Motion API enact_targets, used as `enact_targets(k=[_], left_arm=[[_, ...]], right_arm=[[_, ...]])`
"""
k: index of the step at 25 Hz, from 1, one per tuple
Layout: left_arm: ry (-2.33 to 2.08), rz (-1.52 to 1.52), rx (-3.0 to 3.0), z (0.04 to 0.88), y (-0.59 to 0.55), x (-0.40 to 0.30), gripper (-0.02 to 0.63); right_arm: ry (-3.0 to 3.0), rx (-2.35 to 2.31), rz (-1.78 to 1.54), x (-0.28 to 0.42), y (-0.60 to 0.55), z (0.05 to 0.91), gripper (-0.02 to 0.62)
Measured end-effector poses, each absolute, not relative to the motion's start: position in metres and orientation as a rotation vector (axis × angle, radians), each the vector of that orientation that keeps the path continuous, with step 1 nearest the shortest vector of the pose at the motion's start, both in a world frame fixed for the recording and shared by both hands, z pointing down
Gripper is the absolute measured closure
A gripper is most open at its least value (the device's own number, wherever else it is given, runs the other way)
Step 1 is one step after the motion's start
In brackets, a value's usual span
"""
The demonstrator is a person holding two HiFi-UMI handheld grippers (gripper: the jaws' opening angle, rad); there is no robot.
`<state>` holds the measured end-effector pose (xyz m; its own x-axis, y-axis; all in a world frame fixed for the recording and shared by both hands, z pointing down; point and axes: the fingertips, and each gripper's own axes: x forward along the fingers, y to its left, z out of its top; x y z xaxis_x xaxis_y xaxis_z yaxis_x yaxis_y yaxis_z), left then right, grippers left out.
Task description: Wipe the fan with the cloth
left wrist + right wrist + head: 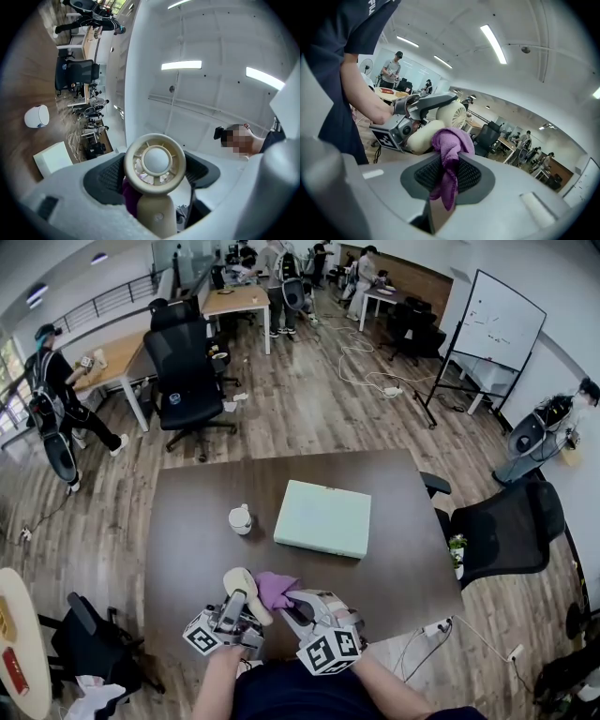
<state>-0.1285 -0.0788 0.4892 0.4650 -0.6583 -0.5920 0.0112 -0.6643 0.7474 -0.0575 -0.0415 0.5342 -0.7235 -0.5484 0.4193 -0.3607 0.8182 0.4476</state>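
One dark surface [187,521] fills most of my head view, with a pale green box [323,518] lying flat near its middle. At the near edge, close to my body, both tools are raised above it. The left hand-held gripper [236,604] is clamped on the handle of the cream fan [154,161], whose round grille faces that gripper's camera. The right hand-held gripper [447,173] is closed on the purple cloth [450,150], and the bunched end sits against the fan's neck, behind the head. A small white cup [241,519] stands beside the box. I judge the wiping under way at the back, with the front grille and handle left to do.
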Motion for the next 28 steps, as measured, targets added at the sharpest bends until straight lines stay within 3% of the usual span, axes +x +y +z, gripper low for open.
enact_targets(k=[28], left_arm=[[-0.764,-1.231,1.894,0.508,-0.089,-0.148,0.225]], right_arm=[[-2.552,0.616,-0.251,-0.056,-0.012,0.552,0.517]])
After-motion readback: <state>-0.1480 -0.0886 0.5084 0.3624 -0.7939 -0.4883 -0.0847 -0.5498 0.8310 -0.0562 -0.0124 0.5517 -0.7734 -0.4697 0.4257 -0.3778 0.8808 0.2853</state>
